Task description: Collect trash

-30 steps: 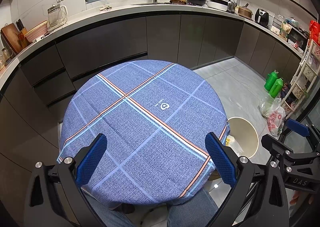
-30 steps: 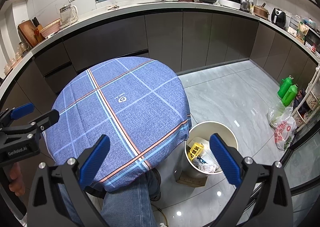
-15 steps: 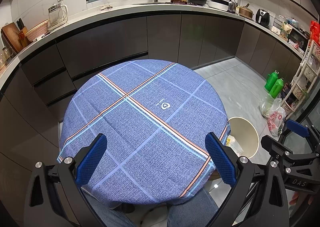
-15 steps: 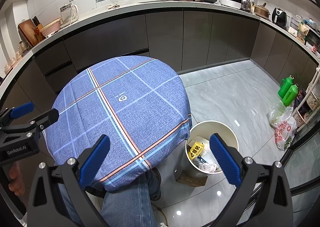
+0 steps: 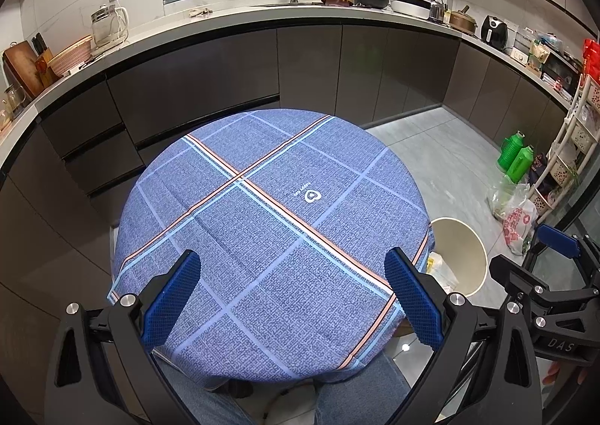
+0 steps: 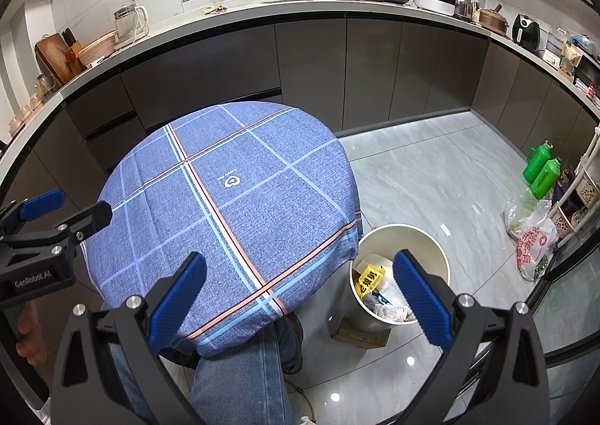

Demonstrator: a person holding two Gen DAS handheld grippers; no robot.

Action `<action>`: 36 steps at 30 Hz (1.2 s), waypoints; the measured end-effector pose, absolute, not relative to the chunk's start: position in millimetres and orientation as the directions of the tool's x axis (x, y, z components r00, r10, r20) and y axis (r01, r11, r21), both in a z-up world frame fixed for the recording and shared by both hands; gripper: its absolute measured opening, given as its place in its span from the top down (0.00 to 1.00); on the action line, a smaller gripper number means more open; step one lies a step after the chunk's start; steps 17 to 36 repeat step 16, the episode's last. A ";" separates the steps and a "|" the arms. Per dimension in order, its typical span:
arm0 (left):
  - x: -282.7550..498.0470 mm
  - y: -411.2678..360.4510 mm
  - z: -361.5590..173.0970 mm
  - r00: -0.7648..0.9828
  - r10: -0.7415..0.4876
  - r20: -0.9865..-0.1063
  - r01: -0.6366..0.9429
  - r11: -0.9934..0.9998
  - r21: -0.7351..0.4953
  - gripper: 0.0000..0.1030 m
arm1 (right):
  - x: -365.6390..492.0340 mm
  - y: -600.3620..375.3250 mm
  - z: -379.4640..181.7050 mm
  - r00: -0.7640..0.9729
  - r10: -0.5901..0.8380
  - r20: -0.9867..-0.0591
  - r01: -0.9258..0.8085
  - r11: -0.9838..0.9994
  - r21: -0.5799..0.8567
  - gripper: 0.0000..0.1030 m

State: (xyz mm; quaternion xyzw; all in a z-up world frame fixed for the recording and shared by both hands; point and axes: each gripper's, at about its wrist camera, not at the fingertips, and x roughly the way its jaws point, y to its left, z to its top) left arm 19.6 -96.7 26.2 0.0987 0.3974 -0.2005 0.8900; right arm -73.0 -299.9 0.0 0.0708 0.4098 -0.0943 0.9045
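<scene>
A round table with a blue plaid cloth (image 5: 270,222) fills the middle of the left wrist view and shows in the right wrist view (image 6: 225,200); nothing lies on it. A cream trash bin (image 6: 423,245) stands on the floor at the table's right, holding a yellow wrapper (image 6: 369,277) and other trash; it also shows in the left wrist view (image 5: 461,248). My left gripper (image 5: 292,297) is open and empty above the table's near edge. My right gripper (image 6: 300,297) is open and empty, between the table's edge and the bin.
A dark curved kitchen counter (image 5: 300,50) wraps behind the table. Two green bottles (image 6: 540,170), a plastic bag (image 6: 532,237) and a rack stand at the right wall. The person's knees in jeans (image 6: 240,380) sit under the table. Grey tiled floor (image 6: 431,181) lies right of the table.
</scene>
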 end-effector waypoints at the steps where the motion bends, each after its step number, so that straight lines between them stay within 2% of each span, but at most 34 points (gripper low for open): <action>1: 20.3 -96.7 26.5 0.603 -0.278 -0.747 0.436 0.900 0.016 0.08 | -72.6 -301.8 0.8 0.646 -0.111 -0.755 0.227 0.973 0.051 0.03; 36: 18.5 -97.0 24.9 0.604 -0.273 -0.749 0.434 0.901 0.021 0.08 | -72.5 -302.1 0.9 0.645 -0.110 -0.756 0.225 0.973 0.051 0.03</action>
